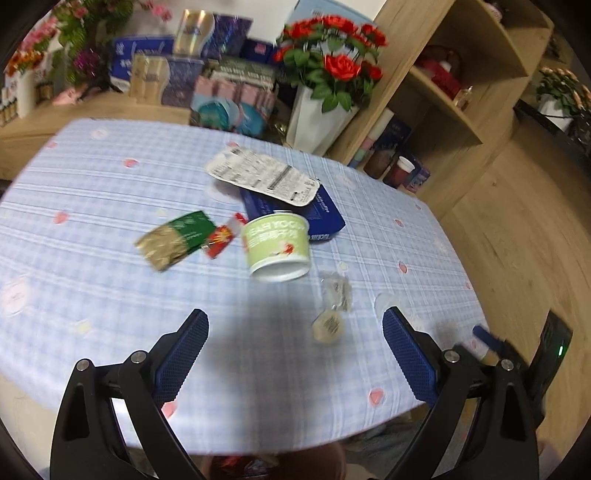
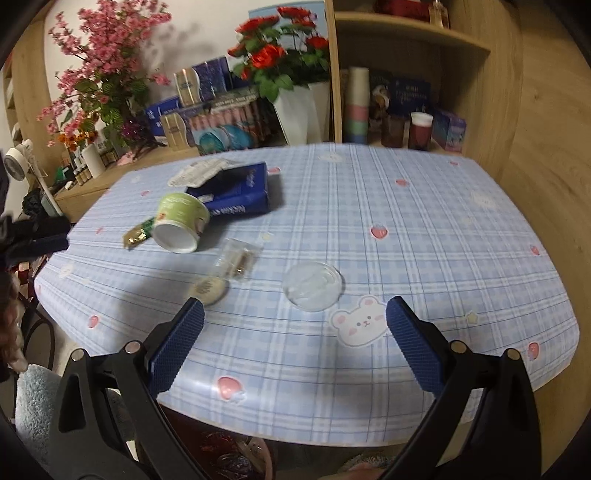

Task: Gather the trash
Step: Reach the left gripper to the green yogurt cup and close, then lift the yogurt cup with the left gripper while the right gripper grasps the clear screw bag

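Both tongs are seen spread wide over a table [image 2: 424, 229] covered with a pale blue checked cloth, and nothing is gripped in either. The left tongs [image 1: 295, 325] are held above the near edge of the table, with a dark shadow cast on the cloth between the blue pads. The right tongs [image 2: 295, 314] are held over the near edge as well, beside a printed bear figure [image 2: 360, 322] on the cloth.

The trash is scattered across the middle of the table. A green yogurt cup [image 1: 277, 246] is laid on its side, its white open mouth turned toward the cameras. Just behind it a dark blue carton [image 1: 325, 214] is lying flat, and a white printed foil lid [image 1: 260, 175] is resting partly on top of that carton. To the left of the cup, in the left wrist view, a green and gold sachet [image 1: 173, 240] and a small red wrapper [image 1: 221, 238] are found close together. Nearer the tongs, a clear plastic packet [image 2: 238, 258] and a small round beige lid [image 2: 210, 290] are lying just beside each other. A clear round plastic lid [image 2: 312, 285] is placed flat on the cloth, apart from them, in front of the right tongs.

A white vase of red roses [image 2: 280, 55] is seen behind the table, next to wooden shelves [image 2: 417, 33].
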A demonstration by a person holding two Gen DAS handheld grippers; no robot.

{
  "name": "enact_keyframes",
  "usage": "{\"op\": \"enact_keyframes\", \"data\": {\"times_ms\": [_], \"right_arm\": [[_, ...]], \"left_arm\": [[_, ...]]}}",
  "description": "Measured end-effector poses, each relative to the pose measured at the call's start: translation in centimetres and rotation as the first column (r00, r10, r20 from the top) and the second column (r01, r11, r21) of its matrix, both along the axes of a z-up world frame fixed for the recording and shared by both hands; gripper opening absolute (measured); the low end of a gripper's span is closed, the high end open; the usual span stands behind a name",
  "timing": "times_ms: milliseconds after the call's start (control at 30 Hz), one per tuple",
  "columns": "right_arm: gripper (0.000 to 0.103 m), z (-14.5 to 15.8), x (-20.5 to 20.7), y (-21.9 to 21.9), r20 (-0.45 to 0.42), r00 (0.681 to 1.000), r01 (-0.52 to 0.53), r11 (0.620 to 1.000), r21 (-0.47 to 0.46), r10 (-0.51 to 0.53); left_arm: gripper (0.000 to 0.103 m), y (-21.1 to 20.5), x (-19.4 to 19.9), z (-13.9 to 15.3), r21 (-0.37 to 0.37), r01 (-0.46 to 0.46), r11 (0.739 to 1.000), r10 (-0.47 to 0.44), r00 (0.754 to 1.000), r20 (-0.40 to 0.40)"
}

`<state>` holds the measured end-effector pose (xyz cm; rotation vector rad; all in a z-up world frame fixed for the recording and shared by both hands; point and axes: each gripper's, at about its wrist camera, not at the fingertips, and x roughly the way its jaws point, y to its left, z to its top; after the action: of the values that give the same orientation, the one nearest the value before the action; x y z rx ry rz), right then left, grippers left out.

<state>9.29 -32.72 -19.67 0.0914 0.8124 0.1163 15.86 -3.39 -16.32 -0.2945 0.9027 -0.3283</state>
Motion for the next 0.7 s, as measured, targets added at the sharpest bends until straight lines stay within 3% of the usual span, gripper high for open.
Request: {"op": "enact_keyframes", "data": {"times_ms": [300, 467, 567, 633, 700], "right_arm": [[0.097, -2.9, 3.2, -1.7, -0.064, 0.997, 0.041, 0.999, -0.004, -0.041], [0.097, -4.1, 4.5, -2.0, -0.091, 0.995, 0.051, 0.999, 0.0, -0.05], [0.097, -4.6, 5.1, -1.9, -0.102, 0.994, 0.047, 0.999, 0.003, -0.047], [0.097, -4.8, 5.7, -1.6, -0.107, 0.993, 0.043, 0.999, 0.007, -0.042], [0.097, -4.9, 6.2, -1.2, -0.106, 0.994, 0.031, 0.999, 0.018, -0.029]], "left_arm": [[0.093, -3.0, 9.8, -5.0, -0.04, -0.022, 0.999, 0.015, 0.986, -0.163], [0.089, -3.4, 12.2, -6.0, -0.015, -0.038, 0.999, 0.035, 0.986, -0.163], [0.083, -3.3, 13.2, -6.7, -0.028, -0.031, 0.999, 0.025, 0.983, -0.183], [0.065, -3.0, 13.5, -7.0, -0.041, -0.02, 0.999, 0.011, 0.981, -0.194], [0.065, -2.8, 13.0, -6.9, -0.04, 0.002, 0.999, -0.009, 0.984, -0.178]]}}
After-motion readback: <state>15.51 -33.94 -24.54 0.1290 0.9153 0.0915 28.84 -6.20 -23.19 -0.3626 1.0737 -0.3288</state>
